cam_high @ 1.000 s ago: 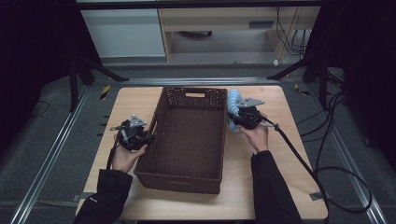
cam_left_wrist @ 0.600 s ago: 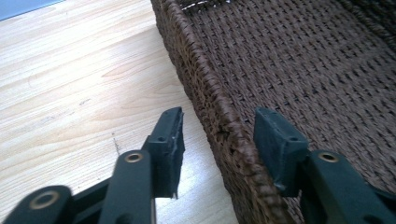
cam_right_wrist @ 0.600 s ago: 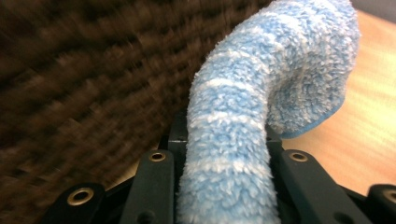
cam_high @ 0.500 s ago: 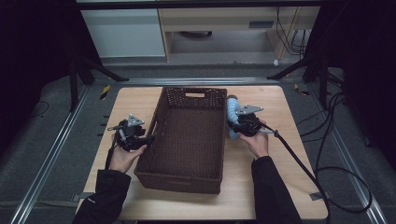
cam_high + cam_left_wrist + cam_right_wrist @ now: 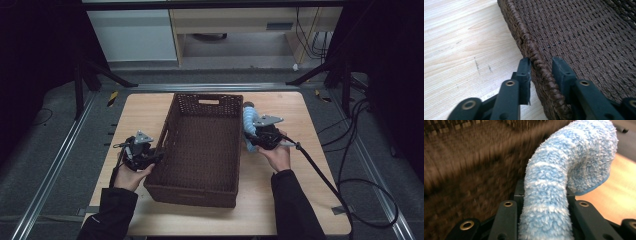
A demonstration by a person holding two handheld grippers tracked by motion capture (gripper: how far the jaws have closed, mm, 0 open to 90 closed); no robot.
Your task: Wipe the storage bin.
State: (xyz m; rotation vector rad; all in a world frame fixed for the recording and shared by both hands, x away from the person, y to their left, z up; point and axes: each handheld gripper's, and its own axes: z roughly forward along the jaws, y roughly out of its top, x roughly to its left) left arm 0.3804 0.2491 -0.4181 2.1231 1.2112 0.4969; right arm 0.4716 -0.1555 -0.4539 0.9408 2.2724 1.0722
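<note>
A dark brown woven basket [image 5: 207, 98] stands in the middle of the wooden table. My left gripper [image 5: 159, 156] is at its left wall. In the left gripper view the jaws [image 5: 541, 68] straddle the basket rim [image 5: 536, 62]; they have just been closing and now press on it from both sides. My right gripper [image 5: 251, 138] is beside the basket's right wall, shut on a fluffy blue-and-white striped sock [image 5: 248, 118]. In the right gripper view the sock [image 5: 564, 170] rises from between the jaws [image 5: 545, 191] and curls over at the top.
The light wooden table [image 5: 300, 200] has bare room in front of and beside the basket. A black cable [image 5: 320, 175] trails from the right gripper off the table's right edge. Metal rails [image 5: 60, 165] run on the floor on both sides.
The right gripper and the sock have shifted a little toward the near side along the basket's right wall. The left hand has stayed at the left rim.
</note>
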